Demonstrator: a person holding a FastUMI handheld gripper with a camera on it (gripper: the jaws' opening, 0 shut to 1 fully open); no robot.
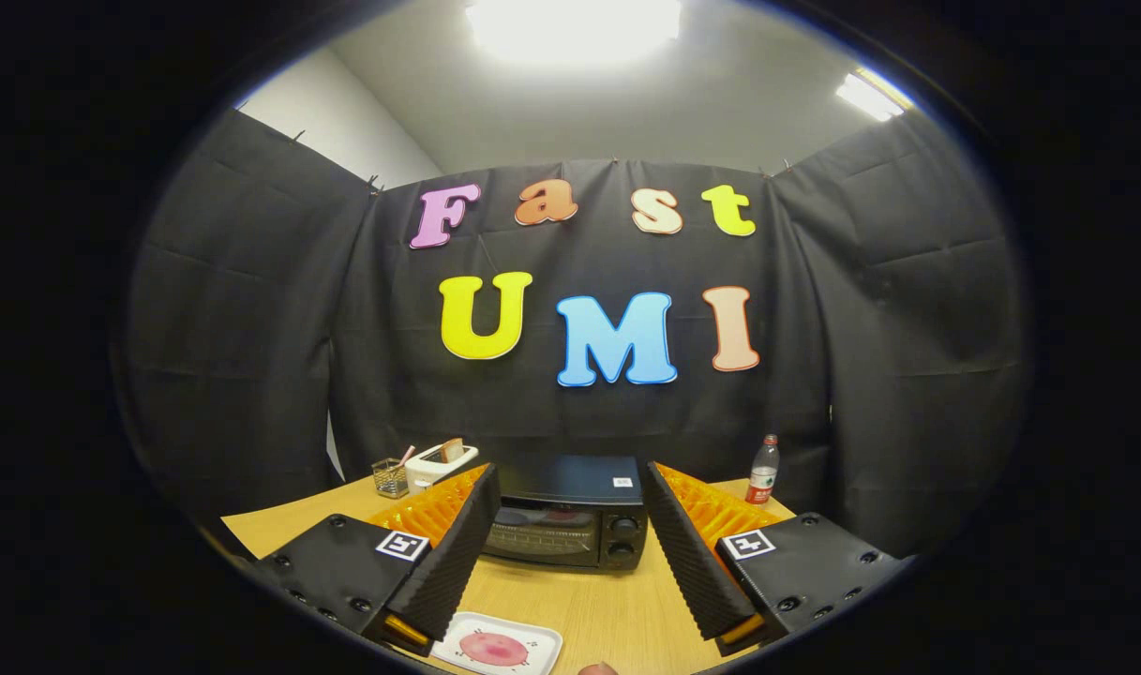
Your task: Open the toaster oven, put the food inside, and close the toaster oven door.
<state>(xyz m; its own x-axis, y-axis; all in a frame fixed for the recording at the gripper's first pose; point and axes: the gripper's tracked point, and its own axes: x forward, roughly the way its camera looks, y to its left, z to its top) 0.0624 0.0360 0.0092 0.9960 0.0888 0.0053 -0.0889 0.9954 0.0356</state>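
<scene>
A black toaster oven (570, 520) stands on the wooden table (617, 609), beyond my fingers and framed between them. Its glass door is closed, and two knobs (624, 536) sit on its right side. Close below the fingers lies a small white tray (504, 647) carrying a round pink piece of food (493, 648), near the left finger's tip. My gripper (570, 572) is open, fingers spread wide with nothing between them, held above the table and short of the oven.
A white toaster (441, 462) with a slice in it and a small clear cup (391, 477) stand at the back left. A plastic bottle (763, 470) with a red label stands at the back right. Black cloth walls close the booth behind.
</scene>
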